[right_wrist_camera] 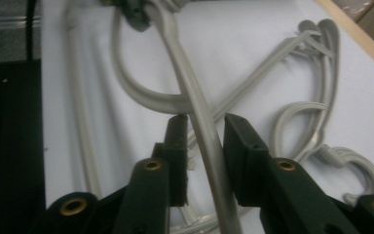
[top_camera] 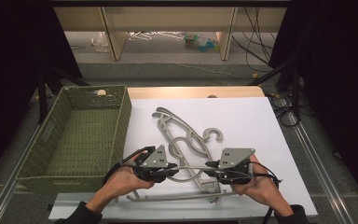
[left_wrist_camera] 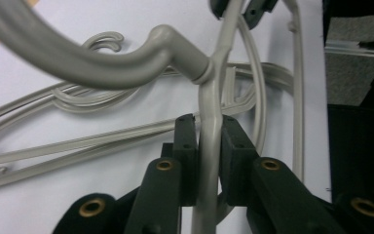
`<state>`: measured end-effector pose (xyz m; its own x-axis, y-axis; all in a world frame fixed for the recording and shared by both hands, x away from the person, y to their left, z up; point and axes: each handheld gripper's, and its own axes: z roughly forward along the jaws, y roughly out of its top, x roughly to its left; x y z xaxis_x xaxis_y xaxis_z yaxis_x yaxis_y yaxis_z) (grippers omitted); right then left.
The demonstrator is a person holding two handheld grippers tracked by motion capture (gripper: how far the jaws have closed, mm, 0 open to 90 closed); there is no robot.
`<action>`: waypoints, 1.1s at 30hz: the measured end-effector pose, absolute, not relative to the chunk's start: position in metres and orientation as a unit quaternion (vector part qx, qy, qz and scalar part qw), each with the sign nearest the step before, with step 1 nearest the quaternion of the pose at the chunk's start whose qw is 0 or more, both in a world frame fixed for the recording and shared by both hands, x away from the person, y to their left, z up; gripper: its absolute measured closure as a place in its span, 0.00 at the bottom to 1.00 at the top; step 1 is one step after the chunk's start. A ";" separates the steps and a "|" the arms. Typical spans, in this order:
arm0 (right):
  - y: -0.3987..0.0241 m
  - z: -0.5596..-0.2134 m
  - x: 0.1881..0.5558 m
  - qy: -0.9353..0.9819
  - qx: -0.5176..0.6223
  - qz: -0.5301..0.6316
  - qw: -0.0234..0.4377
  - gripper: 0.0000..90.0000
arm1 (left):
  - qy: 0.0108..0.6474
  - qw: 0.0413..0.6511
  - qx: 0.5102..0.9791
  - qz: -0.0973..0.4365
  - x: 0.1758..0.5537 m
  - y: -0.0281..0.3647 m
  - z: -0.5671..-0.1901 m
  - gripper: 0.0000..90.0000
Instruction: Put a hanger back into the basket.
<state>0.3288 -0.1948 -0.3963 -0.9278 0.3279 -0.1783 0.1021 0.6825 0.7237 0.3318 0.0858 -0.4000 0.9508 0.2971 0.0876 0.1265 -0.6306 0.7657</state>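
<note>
At the far left of the high view sat a big green woven basket with tall sides and a rough, knotted look. It stood on the table, touching the left edge of a smooth white sheet that covered the light wooden table top.

Next came the person's left hand, in a dark sleeve, reaching up from the bottom edge. It held the left gripper, a black tool with a grey three-cornered plate on top, and the tool pointed to the right. In the left gripper view its two black jaws were pressed together on the thin bar of a grey plastic clothes hanger. The bar ran straight up between the pads, and both pads touched it.

This hanger was smooth and round-edged, with a curved hook. In the high view it stretched between the two tools, above a loose pile of more grey plastic hangers that lay on the white sheet.

On the right, the person's right hand held the right gripper, which pointed left. In the right gripper view its jaws were spread a little. The hanger's bar passed between them, with a gap on the right side.
</note>
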 end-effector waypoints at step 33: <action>-0.198 -0.402 0.307 0.833 0.233 0.478 0.152 0.37 | 0.262 0.461 0.839 0.121 0.348 0.133 -0.368 0.90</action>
